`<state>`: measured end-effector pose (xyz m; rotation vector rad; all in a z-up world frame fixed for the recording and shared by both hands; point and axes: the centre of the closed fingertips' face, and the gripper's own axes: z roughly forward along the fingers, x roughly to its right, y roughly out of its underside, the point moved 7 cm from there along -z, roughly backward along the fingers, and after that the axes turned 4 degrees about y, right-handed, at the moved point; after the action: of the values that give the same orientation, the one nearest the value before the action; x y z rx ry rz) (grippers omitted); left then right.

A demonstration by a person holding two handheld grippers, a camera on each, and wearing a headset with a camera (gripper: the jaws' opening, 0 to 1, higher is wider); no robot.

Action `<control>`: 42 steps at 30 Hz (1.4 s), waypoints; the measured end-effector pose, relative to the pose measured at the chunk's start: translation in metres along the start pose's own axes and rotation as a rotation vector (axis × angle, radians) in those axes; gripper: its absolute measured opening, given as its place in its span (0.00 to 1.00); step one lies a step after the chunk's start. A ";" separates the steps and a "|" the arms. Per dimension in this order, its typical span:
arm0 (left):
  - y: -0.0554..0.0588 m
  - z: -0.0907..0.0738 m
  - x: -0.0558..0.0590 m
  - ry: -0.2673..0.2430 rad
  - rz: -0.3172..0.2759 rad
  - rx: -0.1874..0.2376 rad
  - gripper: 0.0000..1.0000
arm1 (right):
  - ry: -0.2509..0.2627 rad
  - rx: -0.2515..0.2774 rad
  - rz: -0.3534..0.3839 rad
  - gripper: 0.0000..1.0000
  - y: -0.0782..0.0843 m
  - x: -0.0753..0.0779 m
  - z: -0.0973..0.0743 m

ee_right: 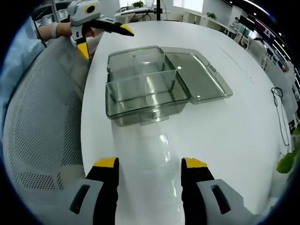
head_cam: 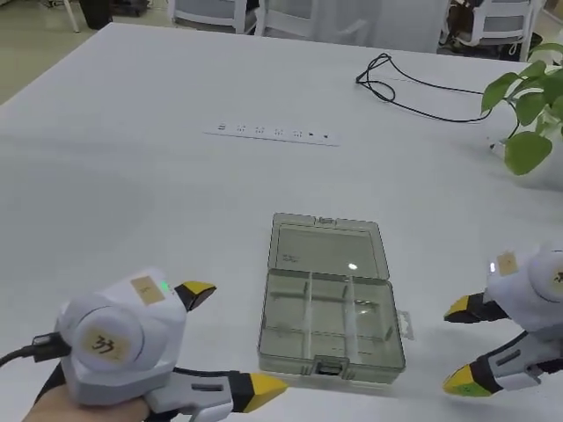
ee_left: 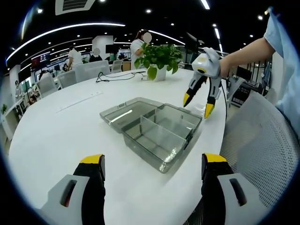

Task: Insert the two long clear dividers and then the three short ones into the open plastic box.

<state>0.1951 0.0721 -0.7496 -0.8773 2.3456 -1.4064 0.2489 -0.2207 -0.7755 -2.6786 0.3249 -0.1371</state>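
The smoky clear rectangular plastic box point(head_cam: 290, 356) is sitting open on the white surface point(head_cam: 132, 193), close to its near edge. Its hinged lid point(head_cam: 330, 246) is lying flat on the far side. Thin clear plastic dividers point(head_cam: 310, 303) are standing inside and splitting the tray into compartments; their exact count cannot be told. A small clear plastic piece point(head_cam: 405, 323) is lying on the surface just beside the box's right wall.

The left gripper point(head_cam: 242, 338) is hovering at the near left of the box, its yellow-tipped fingers spread apart and holding nothing. The right gripper point(head_cam: 458, 345) is hovering to the right of the box, its fingers likewise apart and empty. Bare surface is lying between each gripper and the box.

Well beyond the box, a flat white power strip point(head_cam: 273, 133) is lying toward the far side. A looped black cable point(head_cam: 400, 88) is trailing at far right, and a green leafy plant point(head_cam: 528, 114) is standing at the right edge. Broad bare surface is stretching left of the box and beyond it. A grey mesh chair back point(ee_right: 42, 140) is standing against the near edge.
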 end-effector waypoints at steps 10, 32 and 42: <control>0.000 0.000 -0.001 -0.010 -0.004 0.005 0.86 | -0.029 -0.062 -0.053 0.42 -0.004 0.003 0.012; -0.001 -0.001 -0.001 -0.006 -0.005 0.019 0.87 | -0.025 -0.131 -0.158 0.35 -0.009 -0.003 0.017; -0.002 -0.002 -0.001 0.000 -0.017 0.024 0.86 | -0.007 -0.114 -0.147 0.33 -0.008 -0.003 0.016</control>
<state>0.1954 0.0728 -0.7471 -0.8925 2.3216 -1.4382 0.2495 -0.2067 -0.7867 -2.8148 0.1371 -0.1586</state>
